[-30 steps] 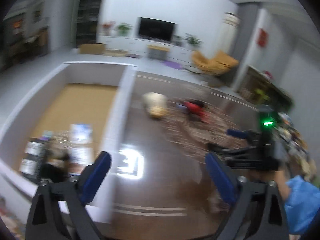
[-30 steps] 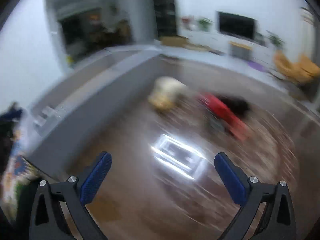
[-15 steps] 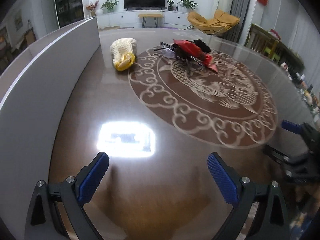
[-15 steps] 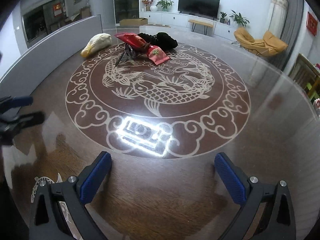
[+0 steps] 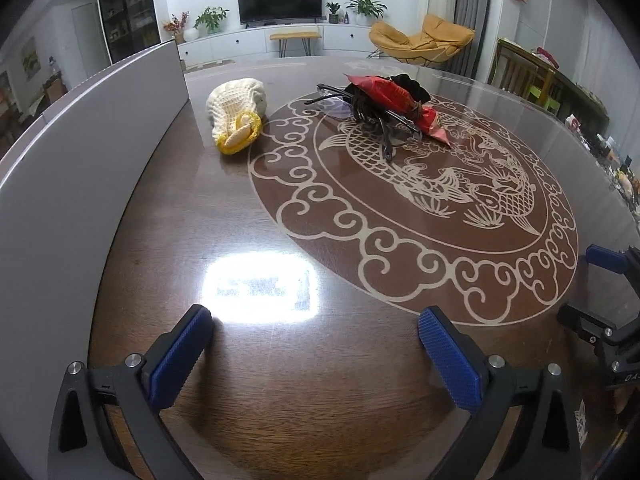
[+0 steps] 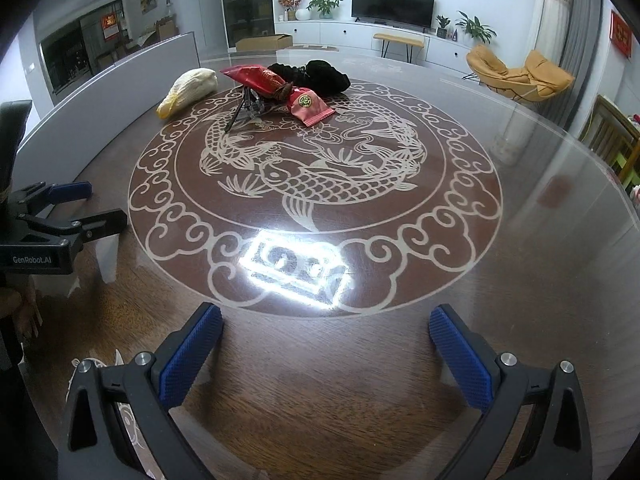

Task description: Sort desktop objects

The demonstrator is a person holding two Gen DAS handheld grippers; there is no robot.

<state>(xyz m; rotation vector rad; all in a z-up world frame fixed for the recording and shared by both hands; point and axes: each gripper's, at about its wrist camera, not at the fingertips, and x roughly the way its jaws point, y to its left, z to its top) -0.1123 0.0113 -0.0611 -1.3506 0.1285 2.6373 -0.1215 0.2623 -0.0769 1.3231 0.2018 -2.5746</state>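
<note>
From the left wrist, the left gripper (image 5: 314,344) is seen spread wide and empty above the table (image 5: 280,420); a knitted pouch (image 5: 236,114), glasses (image 5: 340,102) and red packet (image 5: 390,98) are piled far off. From the right wrist, the right gripper (image 6: 326,350) is likewise released and empty. Sorting is judged unstarted; a reach toward the pile is needed.

Home living room: television (image 5: 279,1), lounge chair (image 5: 420,38)
</note>
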